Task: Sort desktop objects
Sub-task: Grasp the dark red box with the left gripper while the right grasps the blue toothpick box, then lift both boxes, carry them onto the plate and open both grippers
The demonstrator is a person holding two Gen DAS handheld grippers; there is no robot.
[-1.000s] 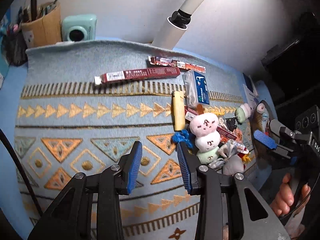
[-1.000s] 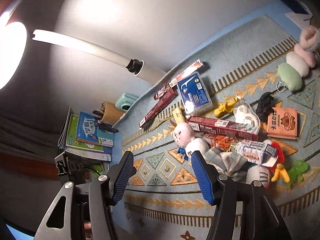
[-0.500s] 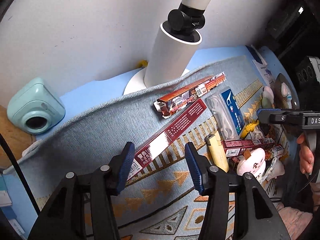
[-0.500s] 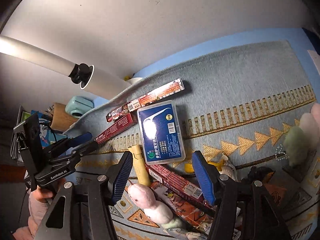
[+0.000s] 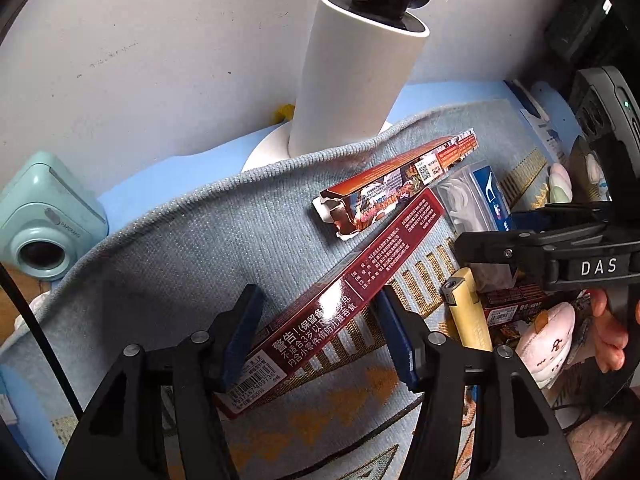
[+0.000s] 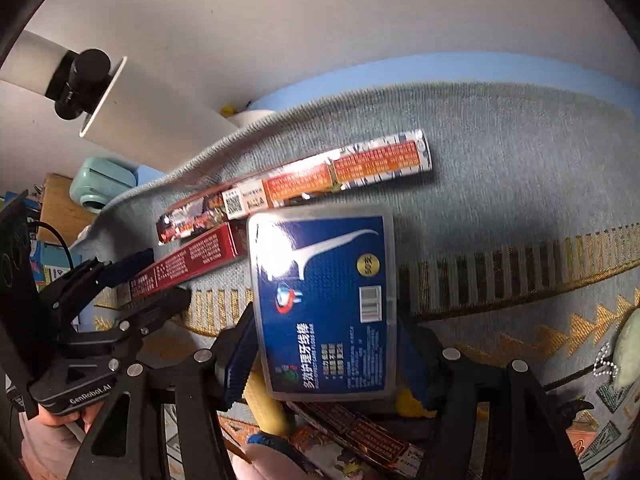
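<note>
My left gripper stands spread, pads on either side of the long dark-red cardboard box that lies slantwise on the grey-blue woven mat; neither pad seems to press it yet. My right gripper has just been opening and now straddles the clear plastic case with the blue floss-pick label, which lies flat between the pads, apparently free of both.

To grip well, I judge each pair should sink until the pads flank the side walls, then close squarely. The red box sits crooked to my left pads, so I should roll that wrist to meet its long sides, or it may twist out. The plastic case is slick and nearly as wide as my spread; I'd centre it first.

Just beyond lie the glossy printed snack box, touching the case's far edge, and the yellow lighter close by the red box; I should lift straight up to avoid dragging either.
</note>
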